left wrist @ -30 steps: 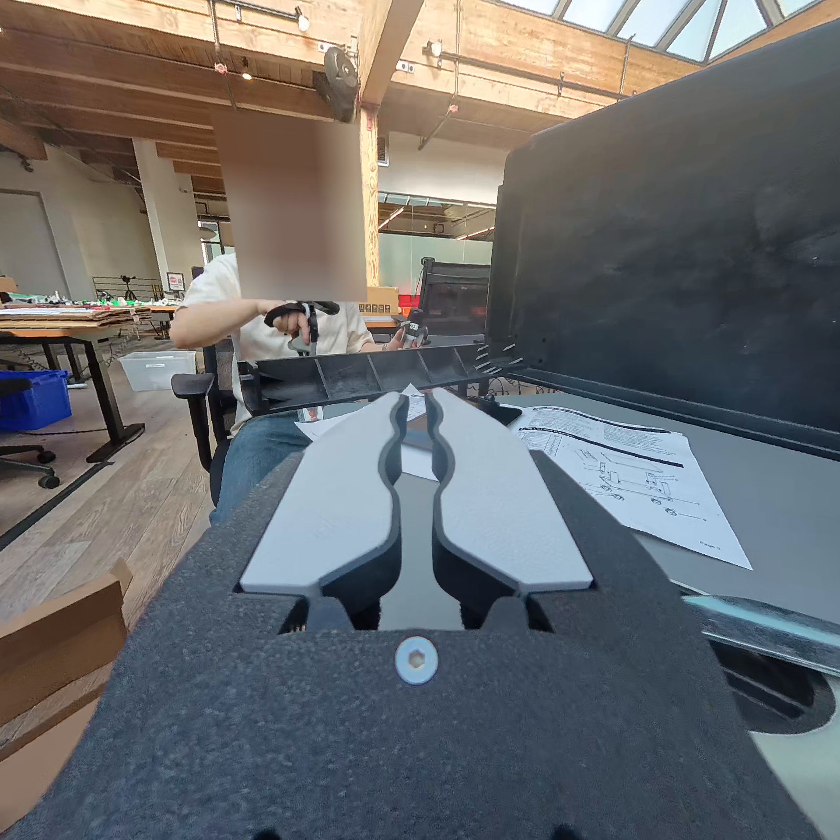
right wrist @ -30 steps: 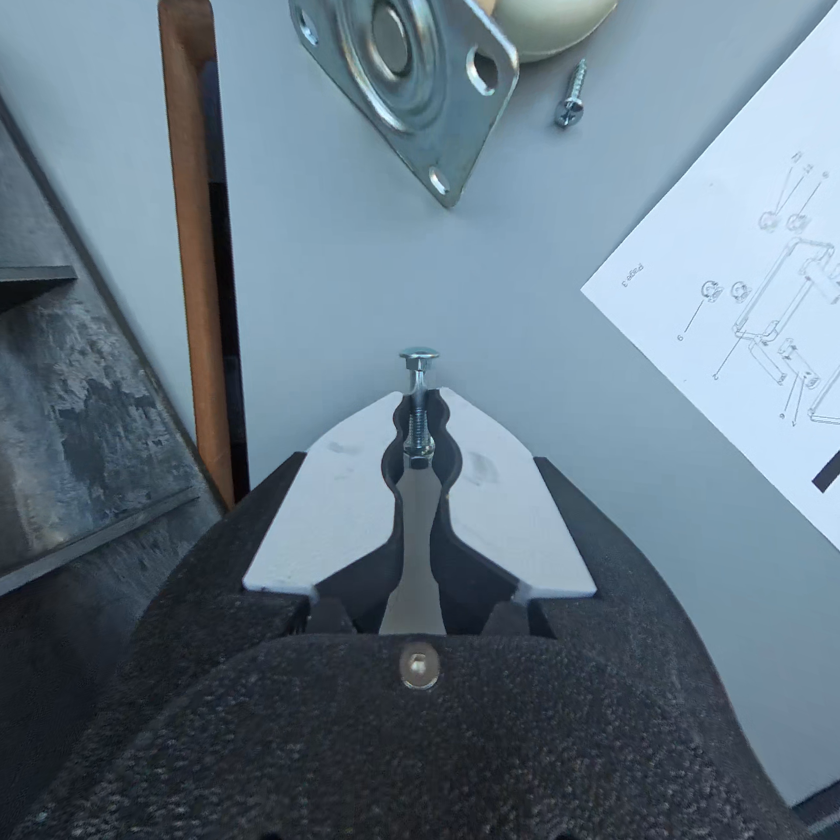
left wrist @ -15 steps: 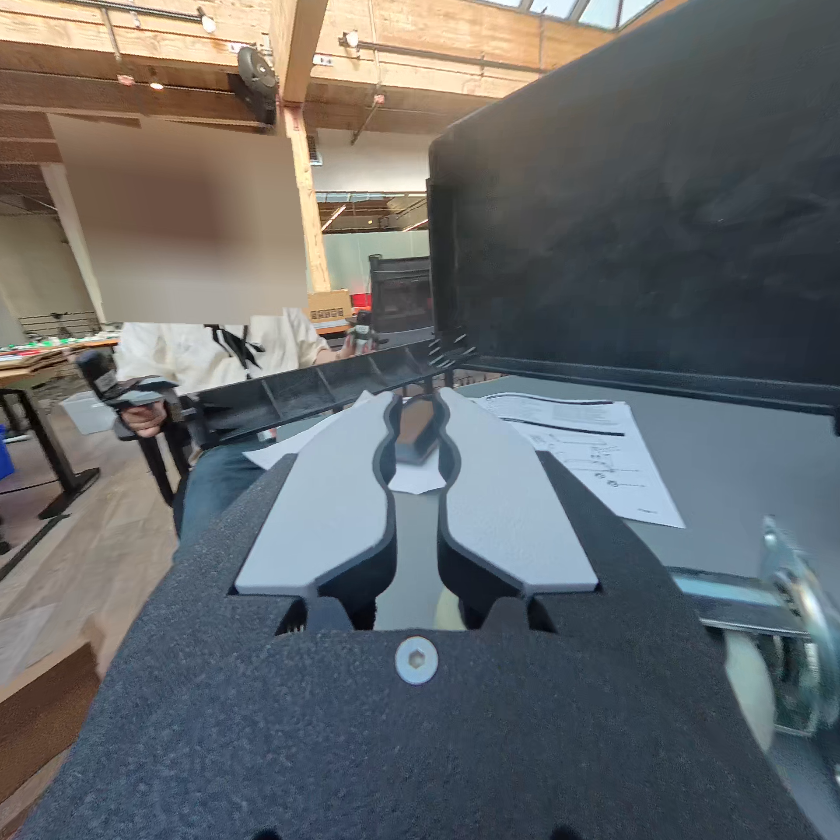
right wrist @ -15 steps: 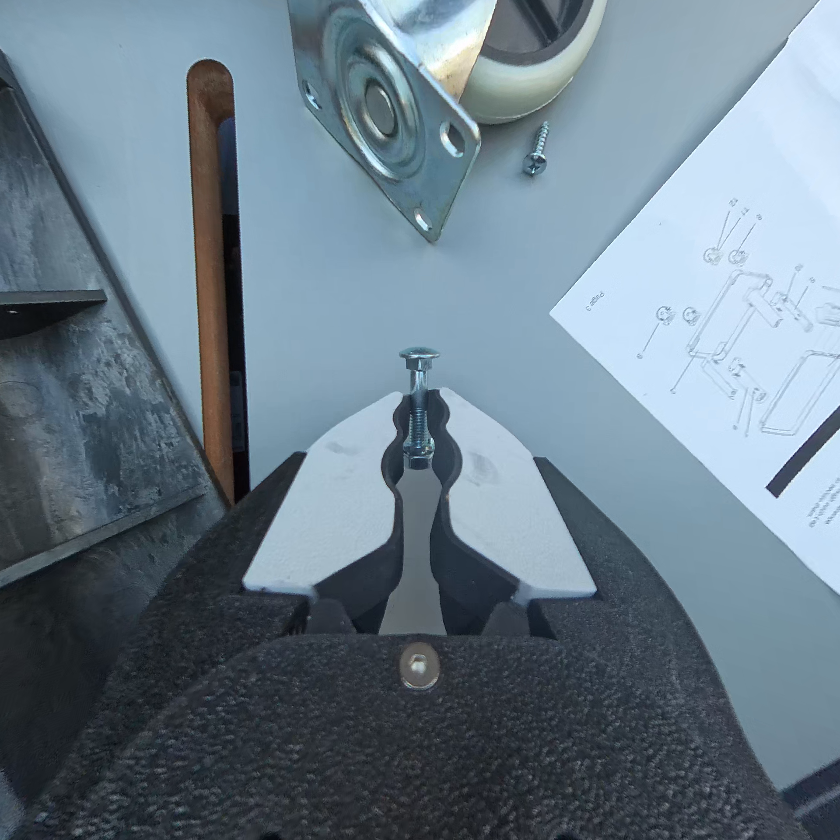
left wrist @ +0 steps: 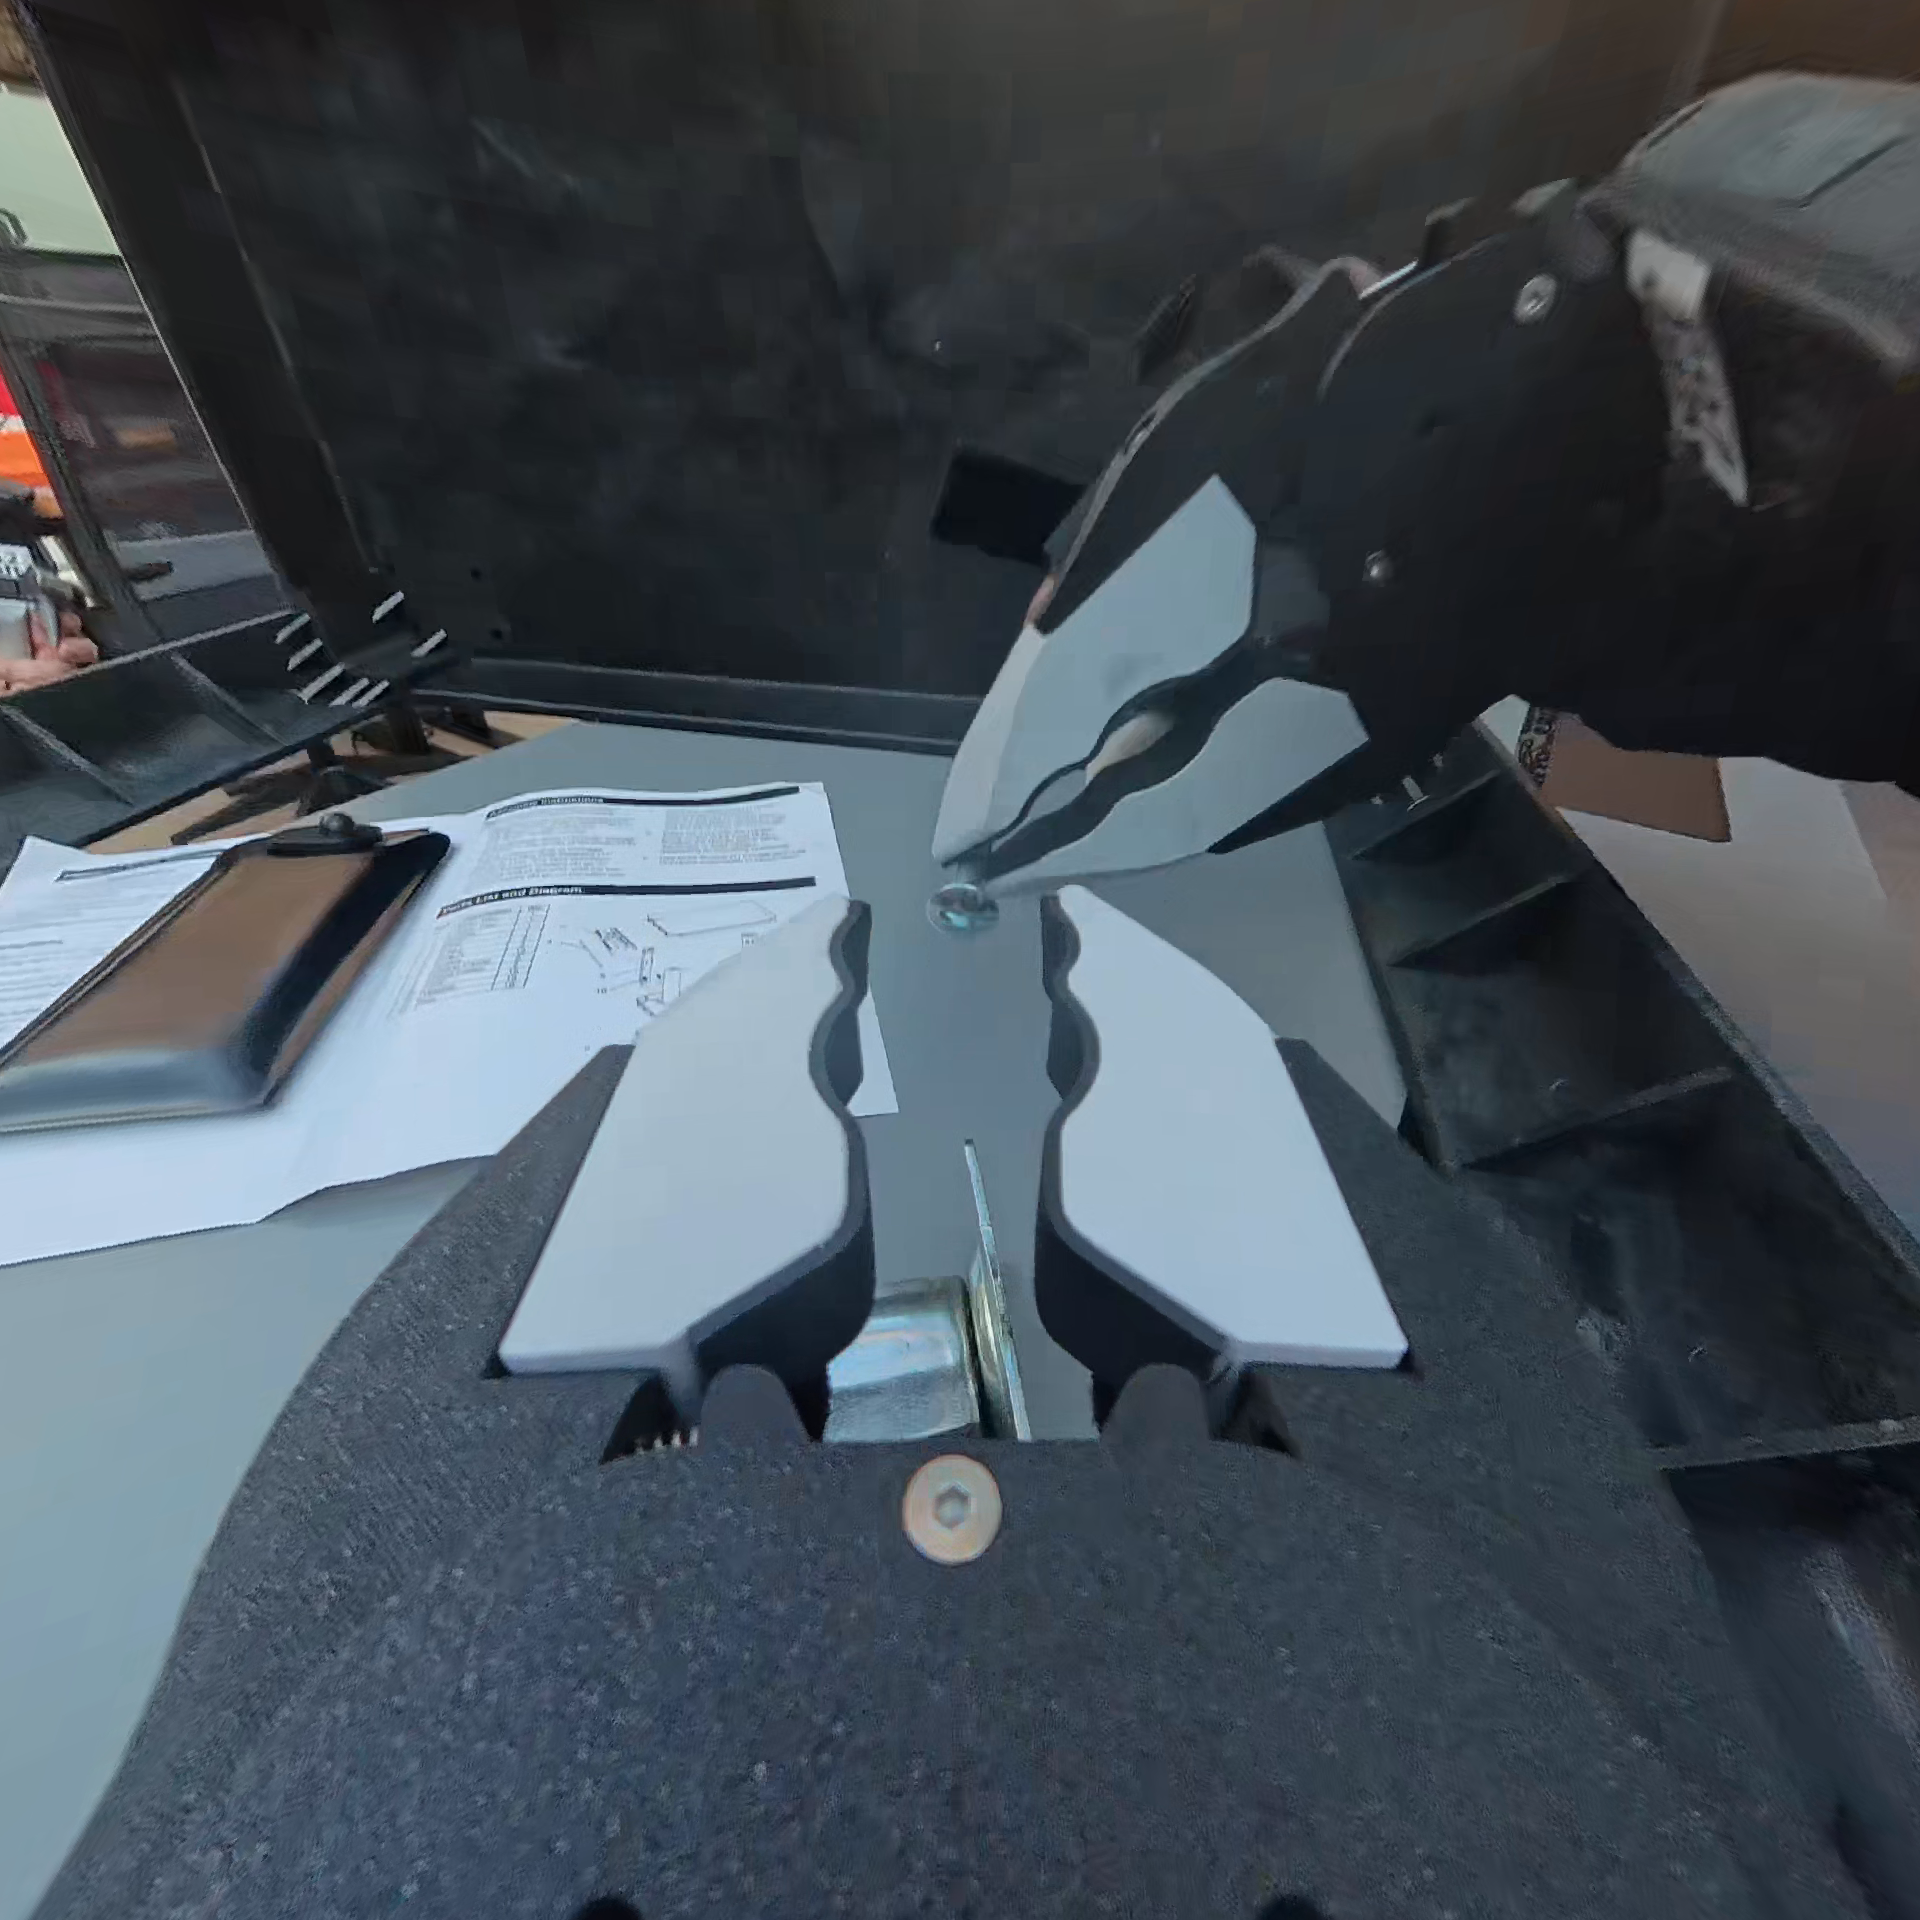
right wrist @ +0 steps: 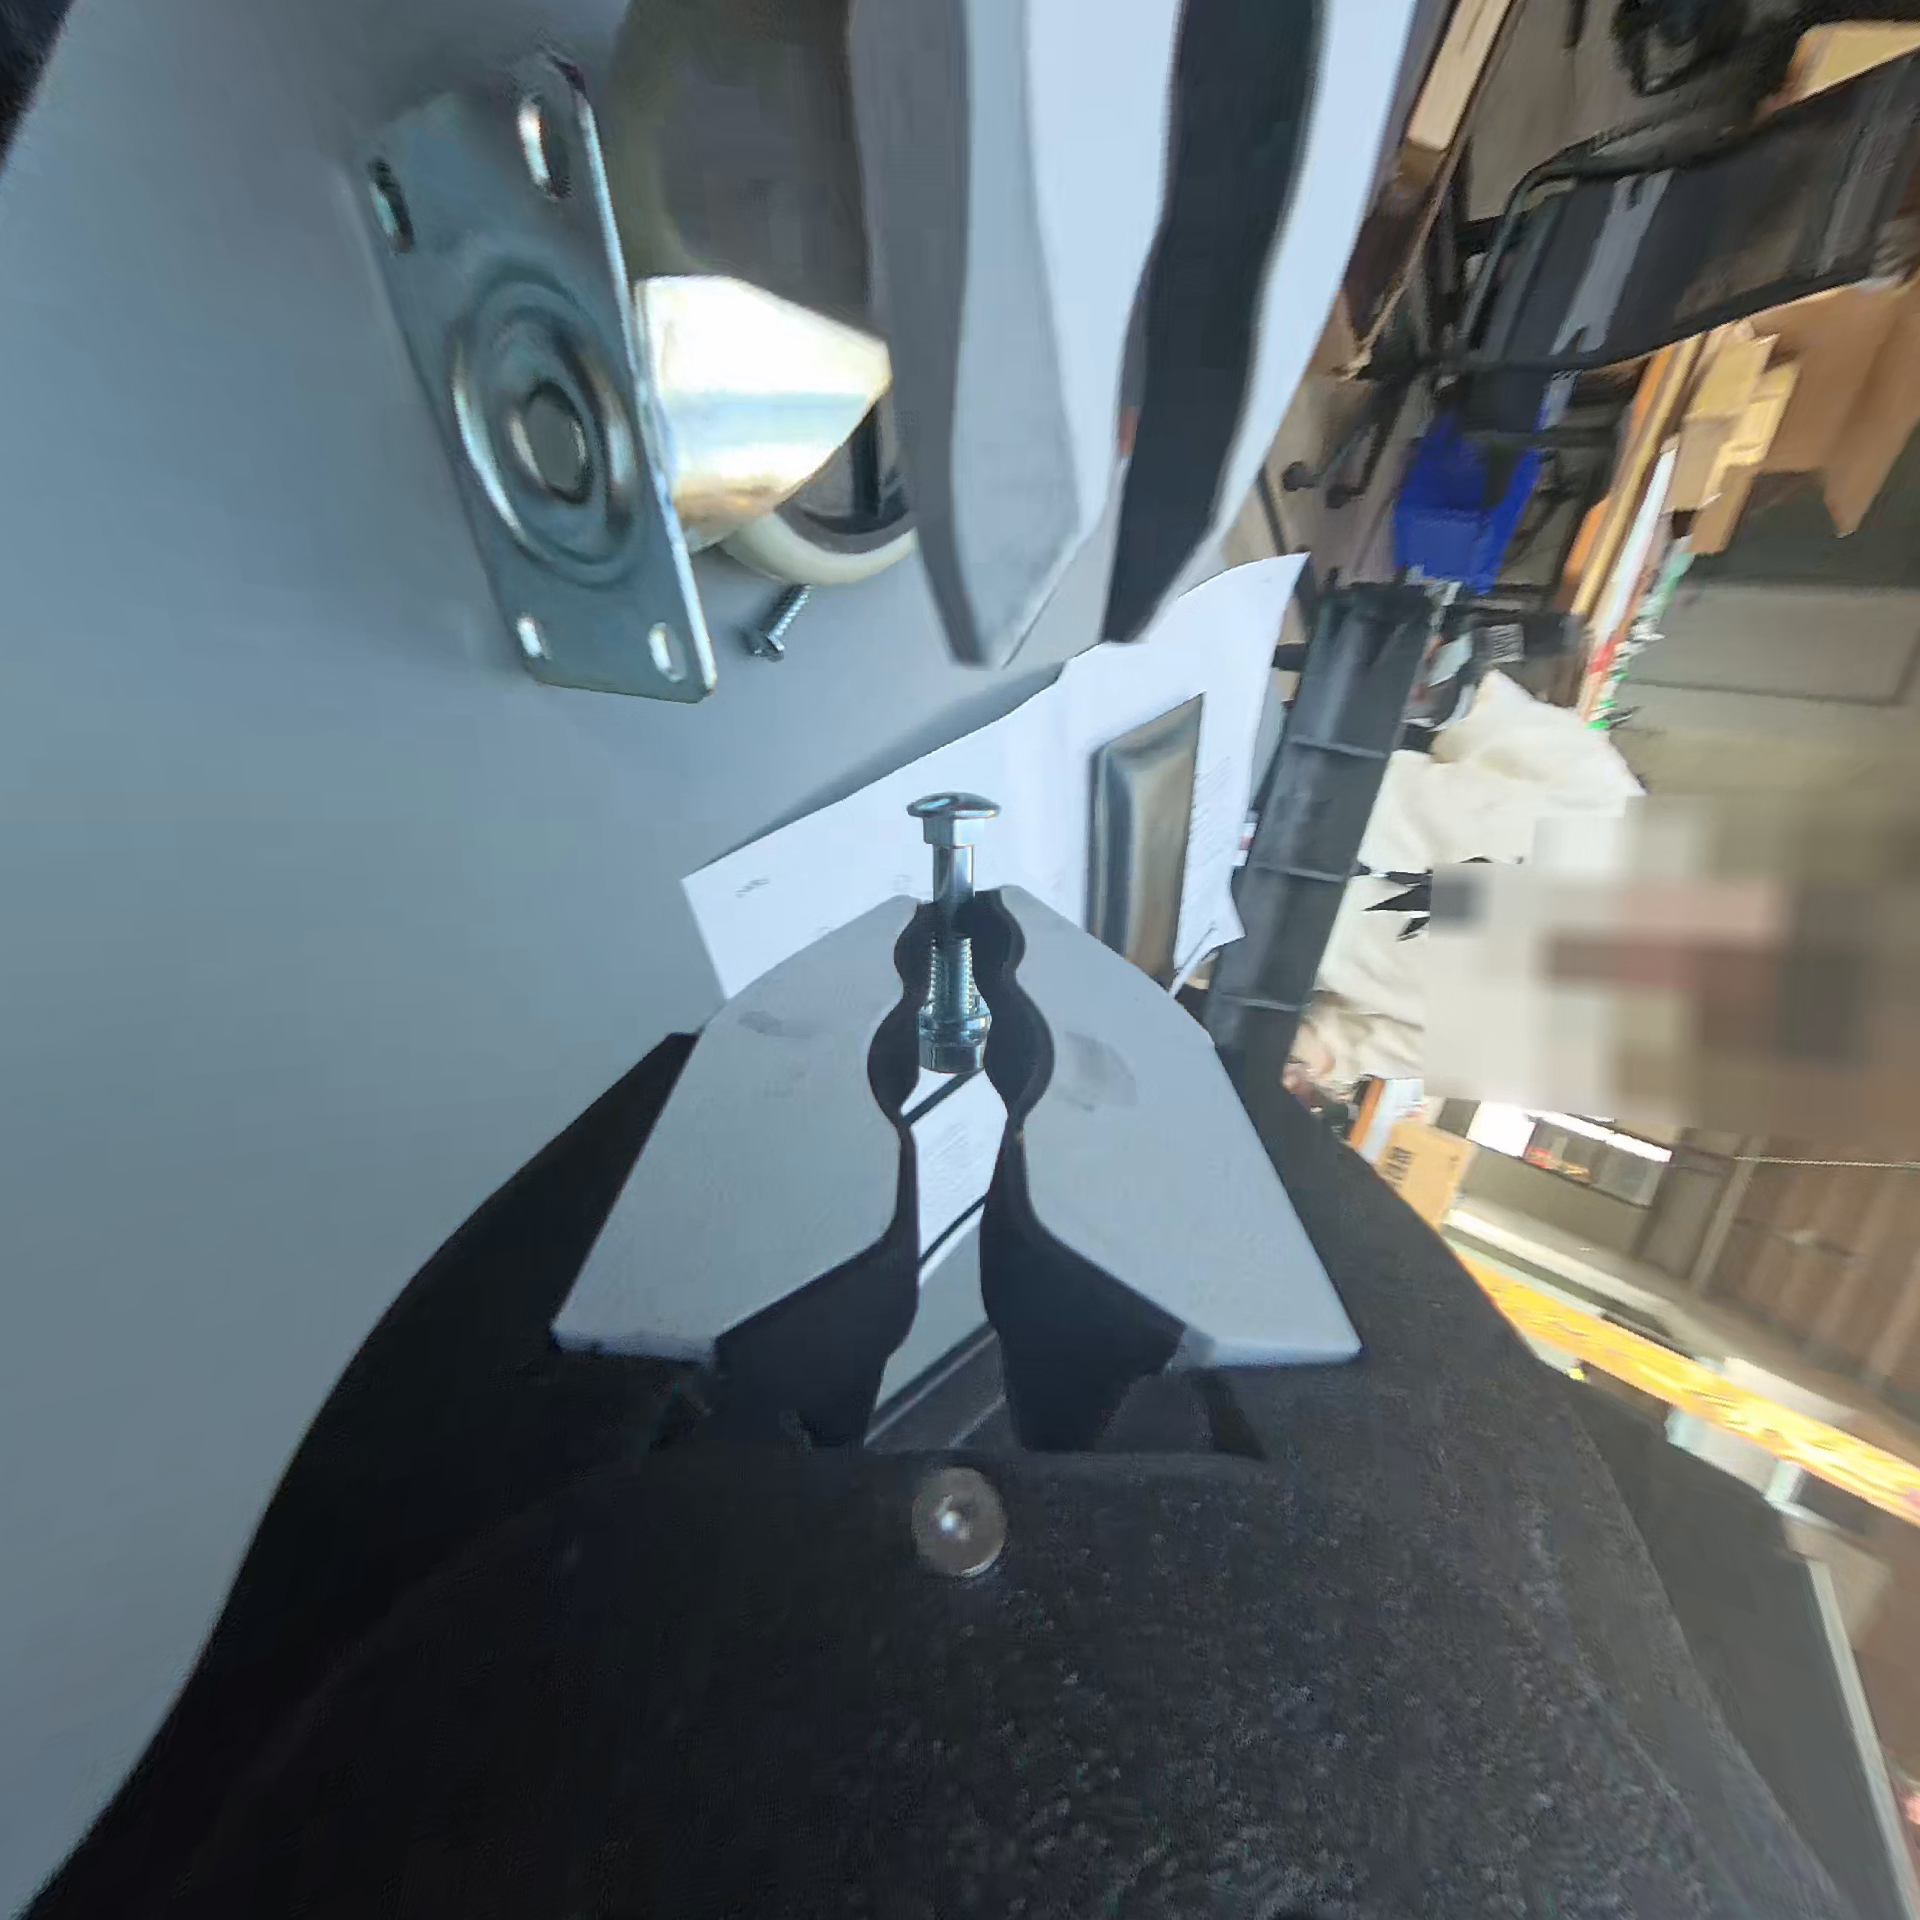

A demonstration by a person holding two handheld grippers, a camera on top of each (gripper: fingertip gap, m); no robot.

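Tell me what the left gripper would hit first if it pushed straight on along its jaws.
Most likely the bolt clamped in the right gripper: its round head sits just ahead of the left gripper, centred on its open jaws. Depth is unclear; it might pass beneath and reach the black panel behind.

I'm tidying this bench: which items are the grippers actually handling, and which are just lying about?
In hand or at the fingers:
right gripper clamps silver bolt
open left gripper over caster

Lying about:
instruction sheet
loose screw
black tray

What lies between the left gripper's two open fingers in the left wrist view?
Bare grey tabletop lies between the left gripper's tips, a caster's metal plate farther back. Just past them hangs the bolt clamped in the right gripper.
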